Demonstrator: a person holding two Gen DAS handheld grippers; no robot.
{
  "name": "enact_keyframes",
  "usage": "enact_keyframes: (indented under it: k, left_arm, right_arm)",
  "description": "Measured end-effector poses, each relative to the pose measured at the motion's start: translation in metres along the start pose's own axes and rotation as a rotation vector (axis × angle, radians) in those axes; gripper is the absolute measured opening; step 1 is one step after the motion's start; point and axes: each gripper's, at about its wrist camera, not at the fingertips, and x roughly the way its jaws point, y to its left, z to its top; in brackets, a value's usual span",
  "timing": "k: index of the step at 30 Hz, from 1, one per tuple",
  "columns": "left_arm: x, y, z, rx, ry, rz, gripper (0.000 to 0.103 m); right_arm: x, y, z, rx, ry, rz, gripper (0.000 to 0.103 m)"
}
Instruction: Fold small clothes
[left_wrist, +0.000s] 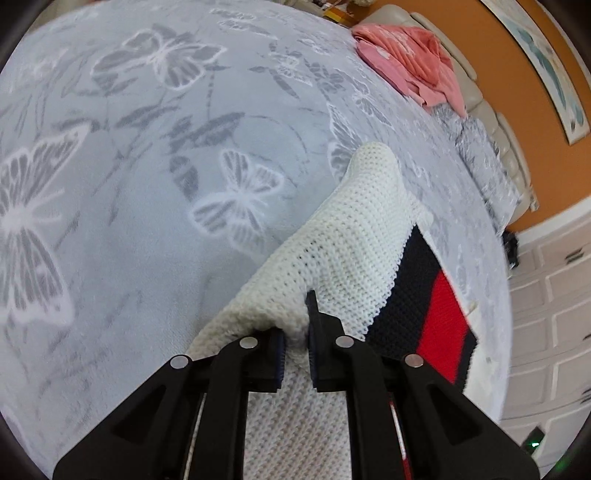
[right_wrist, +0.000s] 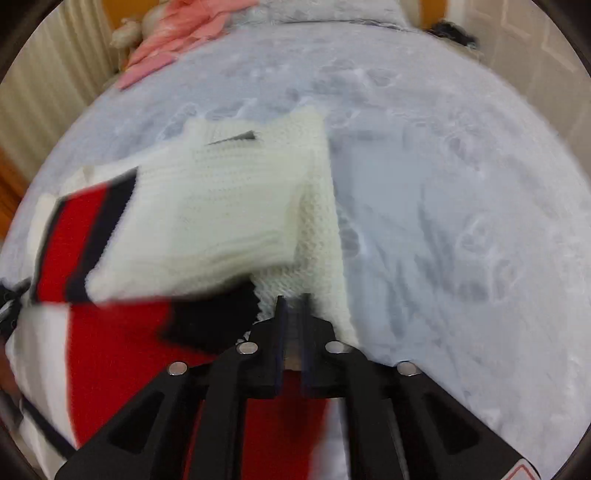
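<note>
A cream knit sweater (left_wrist: 351, 240) with a navy and red band (left_wrist: 439, 314) lies on a grey butterfly-print blanket (left_wrist: 147, 184). My left gripper (left_wrist: 295, 325) is shut on a bunched fold of its cream knit, and the cloth runs up and away from the pads. In the right wrist view the sweater (right_wrist: 221, 206) is blurred, with one cream part folded over the red and navy part (right_wrist: 122, 350). My right gripper (right_wrist: 291, 302) is shut, its tips over the cream knit at the sweater's right edge. Whether any cloth is pinched there I cannot tell.
A heap of pink clothes (left_wrist: 410, 62) lies at the far side of the bed, and it shows again as pink clothes (right_wrist: 173, 33) at the top left. A beige padded headboard (left_wrist: 509, 147) and an orange wall lie beyond. White cabinet doors (left_wrist: 554, 314) stand to the right.
</note>
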Motion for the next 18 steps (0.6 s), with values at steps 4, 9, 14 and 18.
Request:
enact_keyframes:
  k: [4,9,14,18]
  left_arm:
    - [-0.023,-0.003,-0.005,0.027,0.027,-0.012,0.022]
    - [-0.077,0.022,-0.032,0.074,0.005,0.031,0.045]
    - [-0.118,0.055,-0.077,0.101,0.089,0.050,0.061]
    - [-0.137,0.079,-0.114,0.113,0.165,0.089,0.067]
  right_arm:
    - [-0.050,0.003,0.004,0.017,-0.044,-0.013,0.016]
    - [-0.109,0.001,-0.052,-0.031,-0.068,-0.018,0.028]
    - [-0.127,-0.013,-0.138,0.036,0.079,0.055,0.048]
    - [-0.131,-0.010,-0.193,0.058,0.216,0.104,0.050]
